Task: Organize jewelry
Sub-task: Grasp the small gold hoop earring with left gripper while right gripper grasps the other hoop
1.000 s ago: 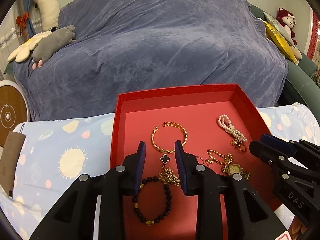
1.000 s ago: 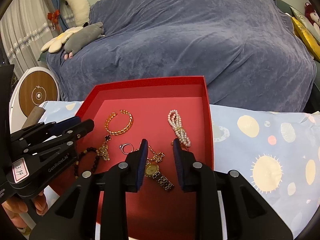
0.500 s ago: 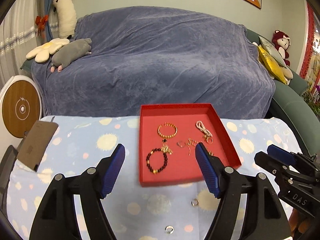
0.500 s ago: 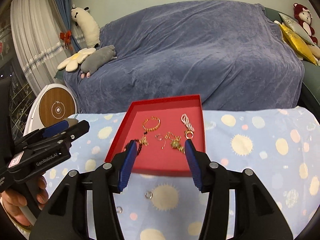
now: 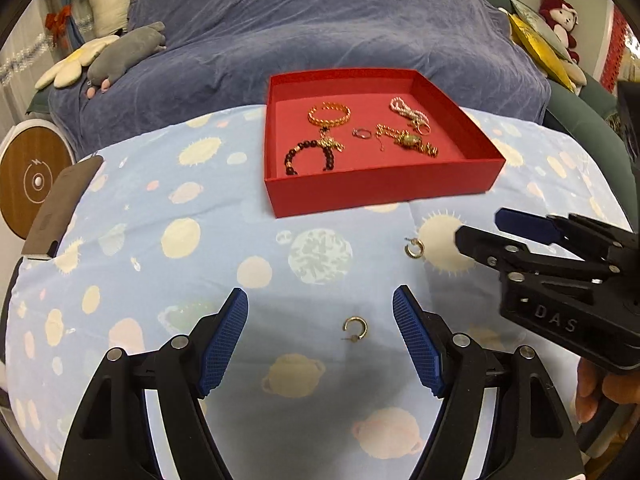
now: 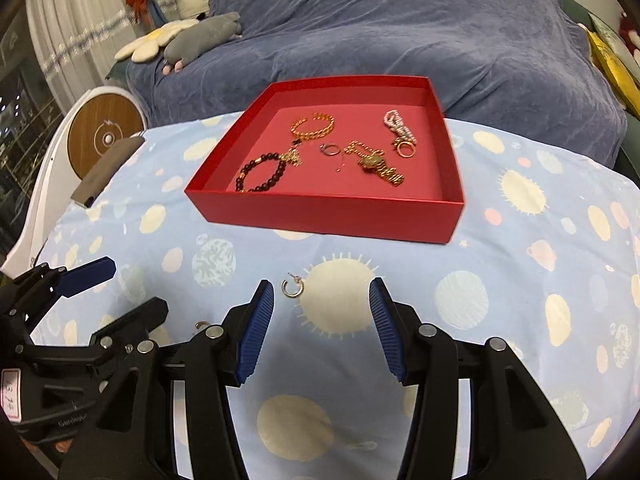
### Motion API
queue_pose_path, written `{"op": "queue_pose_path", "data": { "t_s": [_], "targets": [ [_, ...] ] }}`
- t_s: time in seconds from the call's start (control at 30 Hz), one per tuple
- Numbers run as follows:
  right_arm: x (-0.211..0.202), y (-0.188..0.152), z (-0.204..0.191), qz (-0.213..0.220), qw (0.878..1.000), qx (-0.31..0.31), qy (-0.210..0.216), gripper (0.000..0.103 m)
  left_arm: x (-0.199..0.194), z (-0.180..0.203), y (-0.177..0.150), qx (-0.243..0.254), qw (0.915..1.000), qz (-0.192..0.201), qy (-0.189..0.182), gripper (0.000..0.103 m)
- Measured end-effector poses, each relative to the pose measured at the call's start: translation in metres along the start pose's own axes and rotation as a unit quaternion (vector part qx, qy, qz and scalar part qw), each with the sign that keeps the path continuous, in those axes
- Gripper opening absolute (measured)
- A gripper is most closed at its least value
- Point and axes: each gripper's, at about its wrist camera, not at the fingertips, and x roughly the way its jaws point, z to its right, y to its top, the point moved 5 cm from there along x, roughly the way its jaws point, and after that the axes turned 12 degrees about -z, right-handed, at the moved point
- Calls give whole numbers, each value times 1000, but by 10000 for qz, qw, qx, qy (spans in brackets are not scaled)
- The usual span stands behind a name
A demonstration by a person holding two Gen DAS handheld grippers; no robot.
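A red tray (image 5: 380, 192) (image 6: 328, 210) stands on the table and holds a black bead bracelet (image 5: 308, 156), a gold bangle (image 5: 329, 115), a pearl strand (image 5: 408, 109), a ring (image 5: 361, 133) and a gold watch (image 5: 414, 143). Two gold hoop earrings lie on the cloth in front of it. One earring (image 5: 355, 329) lies between the tips of my open, empty left gripper (image 5: 320, 320). The other earring (image 5: 414, 247) (image 6: 293, 287) lies just ahead of my open, empty right gripper (image 6: 322, 308), near its left finger.
A blue tablecloth (image 5: 180, 240) with sun and planet prints covers the table. A brown flat case (image 5: 64, 208) lies at its left edge. A sofa under a blue throw (image 5: 320, 20) stands behind, with plush toys (image 5: 120, 52). A round wood-faced device (image 5: 32, 180) stands at the left.
Both grippers have pulled back out of the tray toward me and opened wide. They now hover low over the cloth by the two earrings.
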Motion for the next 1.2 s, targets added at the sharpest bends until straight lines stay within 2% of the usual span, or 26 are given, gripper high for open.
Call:
{"op": "queue_pose_path", "data": {
  "t_s": [0.1, 0.23, 0.37, 0.53, 0.63, 1.13, 1.2],
  "targets": [
    [18, 0, -10, -129, 9996, -208, -113, 48, 14, -2, -9, 7, 9998, -197, -63, 72],
    [38, 1, -12, -297, 9993, -193, -105, 47, 23, -10, -16, 12, 9994, -347, -51, 72],
    [51, -1, -16, -413, 9982, -334, -269, 35, 24, -18, -22, 25, 9992, -391, -57, 72],
    [51, -1, -19, -344, 9978, -441, -358, 29, 25, -22, -25, -49, 9988, -441, -201, 72],
    [51, -1, -21, -319, 9974, -523, -381, 16, 26, -19, -28, -37, 9983, -459, -348, 72],
    [11, -8, 6, -327, 9994, -34, -112, 16, 37, 6, -23, 195, 9986, -360, -325, 71],
    [4, -11, 12, -340, 9994, 68, -71, 16, 40, 9, -23, 225, 9986, -370, -298, 66]
  ]
}}
